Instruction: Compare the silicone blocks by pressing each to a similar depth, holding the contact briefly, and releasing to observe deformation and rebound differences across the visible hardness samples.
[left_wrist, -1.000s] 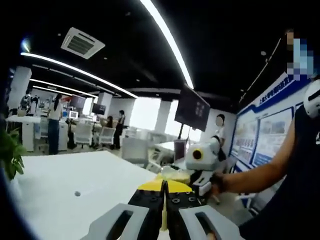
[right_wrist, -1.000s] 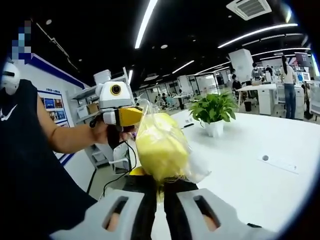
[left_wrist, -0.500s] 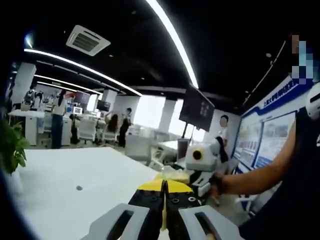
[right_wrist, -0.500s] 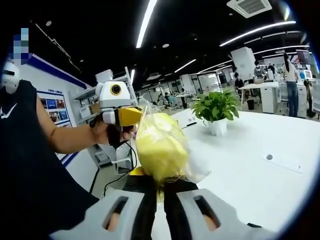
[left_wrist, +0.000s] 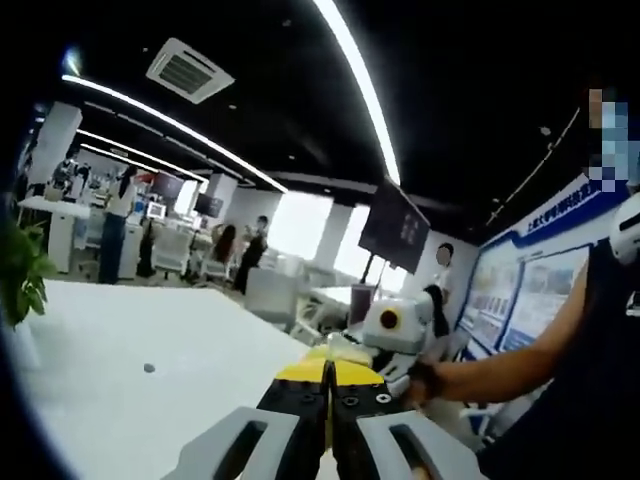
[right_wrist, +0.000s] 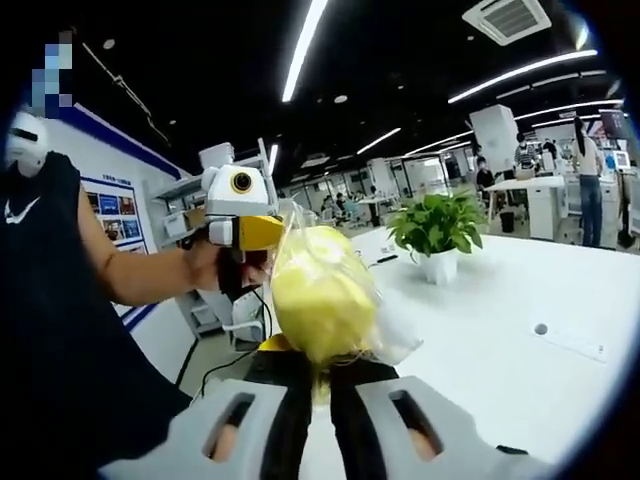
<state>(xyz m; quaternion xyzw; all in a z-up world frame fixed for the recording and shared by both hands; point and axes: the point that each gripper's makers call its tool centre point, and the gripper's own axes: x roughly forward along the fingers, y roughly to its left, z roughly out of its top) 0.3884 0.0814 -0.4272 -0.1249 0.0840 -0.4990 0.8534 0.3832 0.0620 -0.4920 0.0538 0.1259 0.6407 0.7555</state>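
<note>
Both grippers are clamped on one clear bag (right_wrist: 375, 325) holding a yellow block (right_wrist: 322, 295), right gripper (right_wrist: 318, 385) at its bottom edge, left gripper (right_wrist: 262, 234) beside its top, above the table (right_wrist: 500, 350); judged pre-pressing, unbagging comes next.

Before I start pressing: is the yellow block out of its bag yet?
No, it is in the bag. Clear plastic wraps the yellow block, and the right tool is shut on the bag's lower edge.
</note>
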